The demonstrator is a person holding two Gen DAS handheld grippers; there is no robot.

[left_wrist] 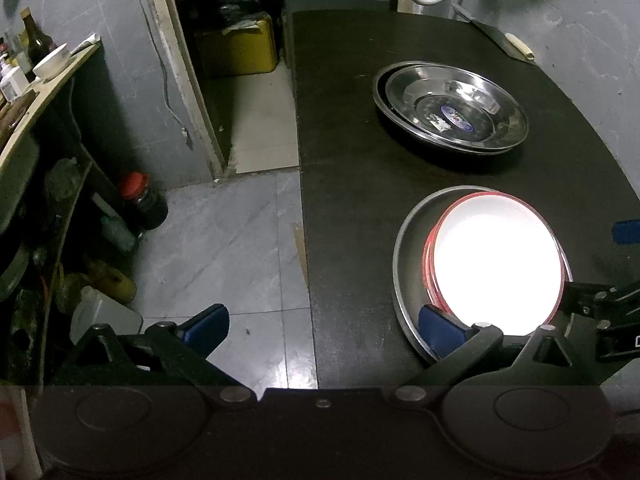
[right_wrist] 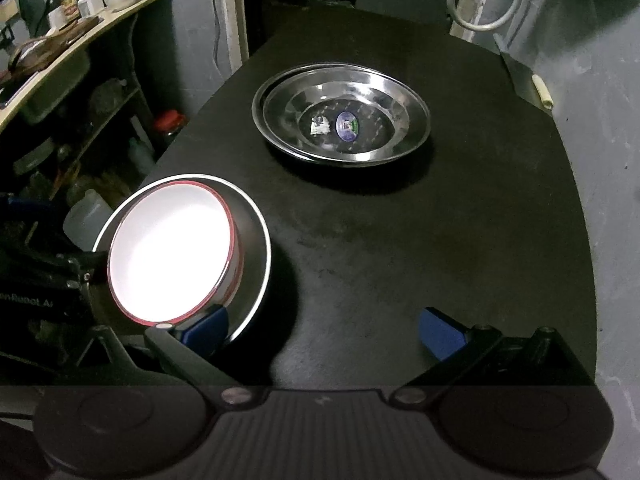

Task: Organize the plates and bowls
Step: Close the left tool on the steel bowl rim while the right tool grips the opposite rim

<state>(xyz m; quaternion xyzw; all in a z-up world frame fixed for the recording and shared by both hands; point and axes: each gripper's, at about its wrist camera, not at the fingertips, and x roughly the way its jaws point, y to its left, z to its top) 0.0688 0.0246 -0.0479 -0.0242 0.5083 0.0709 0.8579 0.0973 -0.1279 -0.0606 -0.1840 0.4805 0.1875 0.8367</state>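
A black tabletop (right_wrist: 400,240) stands against a grey wall (right_wrist: 600,80), above grey floor tiles (left_wrist: 224,240) and beside a cluttered shelf (left_wrist: 40,100). Both the left gripper (left_wrist: 324,328) and right gripper (right_wrist: 322,330) gape wide, flanking red-rimmed white bowls (right_wrist: 168,248) nested in a steel plate (right_wrist: 256,248); stacked steel plates (right_wrist: 344,116) sit farther back.

The dark desk (right_wrist: 400,240) at the centre of the right wrist view has a matt, faintly mottled black top. On it, the nested round steel plates (right_wrist: 344,116) in the upper middle are polished metal, mirror-bright, with small paper stickers inside. At lower left, the white red-rimmed bowl (right_wrist: 172,256) looks glossy and smooth like enamel, sitting in a grey metal pan (right_wrist: 256,256) with a duller brushed sheen. In the left wrist view, the grey floor tiles (left_wrist: 224,248) at lower centre are shiny and streaked.
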